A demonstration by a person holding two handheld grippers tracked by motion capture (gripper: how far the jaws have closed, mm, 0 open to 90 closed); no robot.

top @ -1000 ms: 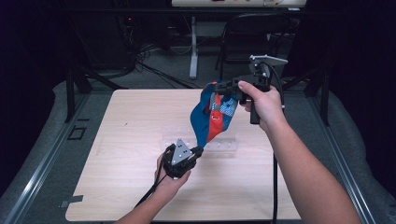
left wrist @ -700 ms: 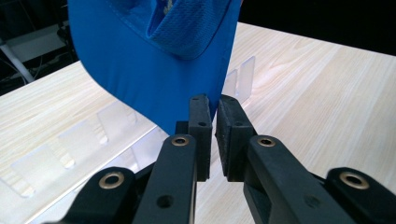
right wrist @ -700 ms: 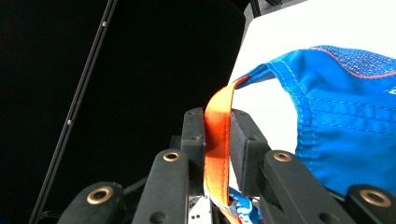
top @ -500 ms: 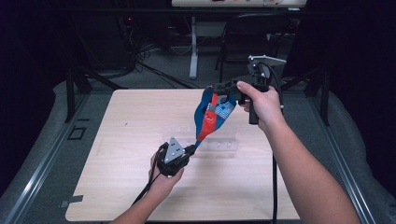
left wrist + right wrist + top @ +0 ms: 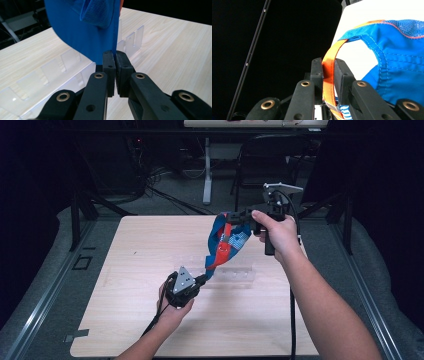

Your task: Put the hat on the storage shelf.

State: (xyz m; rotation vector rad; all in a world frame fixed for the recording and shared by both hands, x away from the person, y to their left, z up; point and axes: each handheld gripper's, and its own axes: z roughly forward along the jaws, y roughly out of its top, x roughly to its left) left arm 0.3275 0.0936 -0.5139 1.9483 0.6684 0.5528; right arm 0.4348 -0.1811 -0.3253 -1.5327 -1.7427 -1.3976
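Note:
A blue fabric piece with orange straps and mesh (image 5: 223, 242) hangs stretched between my two grippers above the table. My left gripper (image 5: 201, 279) sits low over the table's middle, shut on the lower blue edge (image 5: 100, 37); its jaws press the cloth between them (image 5: 115, 56). My right gripper (image 5: 231, 217) is raised at the back right, shut on an orange strap (image 5: 329, 75) that runs between its jaws to the blue fabric (image 5: 397, 55).
A clear plastic rack with upright dividers (image 5: 235, 272) lies on the light wooden table (image 5: 130, 250), just right of my left gripper and beneath the fabric; the same clear rack (image 5: 62, 65) sits behind the jaws. Chair and stand legs (image 5: 207, 175) lie beyond the far edge.
My left gripper has drawn the lower end of the fabric down and to the left, pulling it longer and narrower. My right gripper has stayed in place.

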